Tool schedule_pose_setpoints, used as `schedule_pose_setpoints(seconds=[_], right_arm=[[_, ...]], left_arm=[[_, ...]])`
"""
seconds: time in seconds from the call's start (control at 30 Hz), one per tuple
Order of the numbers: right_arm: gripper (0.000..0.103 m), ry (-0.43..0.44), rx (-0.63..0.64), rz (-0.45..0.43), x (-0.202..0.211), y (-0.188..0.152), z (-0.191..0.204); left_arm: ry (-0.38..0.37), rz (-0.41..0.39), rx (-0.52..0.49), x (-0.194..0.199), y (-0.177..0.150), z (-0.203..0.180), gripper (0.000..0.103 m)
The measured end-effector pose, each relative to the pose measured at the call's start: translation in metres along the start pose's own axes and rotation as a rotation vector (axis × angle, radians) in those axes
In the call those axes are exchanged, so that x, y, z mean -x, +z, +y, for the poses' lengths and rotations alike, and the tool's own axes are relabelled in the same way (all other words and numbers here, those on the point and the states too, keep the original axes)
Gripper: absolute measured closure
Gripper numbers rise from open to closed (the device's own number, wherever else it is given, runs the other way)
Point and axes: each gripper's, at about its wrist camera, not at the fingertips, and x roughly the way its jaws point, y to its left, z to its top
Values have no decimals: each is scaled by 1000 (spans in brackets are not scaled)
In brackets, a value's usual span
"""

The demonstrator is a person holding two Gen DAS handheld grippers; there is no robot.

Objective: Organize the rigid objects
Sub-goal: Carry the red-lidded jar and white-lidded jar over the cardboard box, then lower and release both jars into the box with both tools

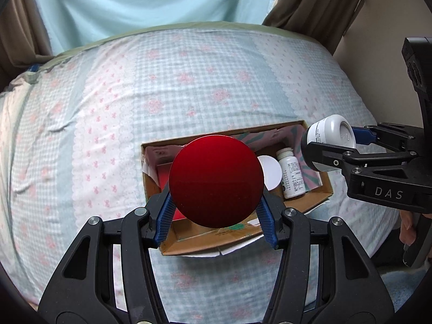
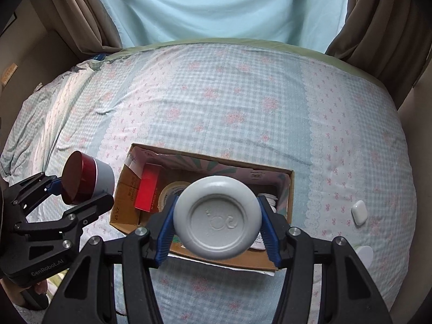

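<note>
An open cardboard box [image 1: 189,243] [image 2: 280,266] lies on the bed. My left gripper [image 1: 216,216] is shut on a round jar with a red lid [image 1: 216,181] and holds it above the box's left part; it also shows in the right wrist view [image 2: 86,176]. My right gripper [image 2: 217,229] is shut on a white bottle [image 2: 217,221], bottom toward the camera, above the box's right part; the bottle also shows in the left wrist view [image 1: 328,141]. Inside the box lie a red box [image 2: 147,189], a tape roll [image 2: 170,191] and a small white bottle [image 1: 291,174].
The bed has a blue checked quilt [image 2: 216,102] with pink flowers. A white earbud case [image 2: 359,212] and a white round item [image 2: 365,253] lie on the quilt right of the box. Brown curtains [image 2: 81,13] and a light blue curtain [image 2: 216,0] hang behind.
</note>
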Motion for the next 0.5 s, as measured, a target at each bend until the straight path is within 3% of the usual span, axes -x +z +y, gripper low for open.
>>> schedule_pose_setpoints(seconds=[0.5], right_arm=[[51,24,-23,224,-117,22,-10]], left_arm=[[-2,177,-41,-115,2,5,52]])
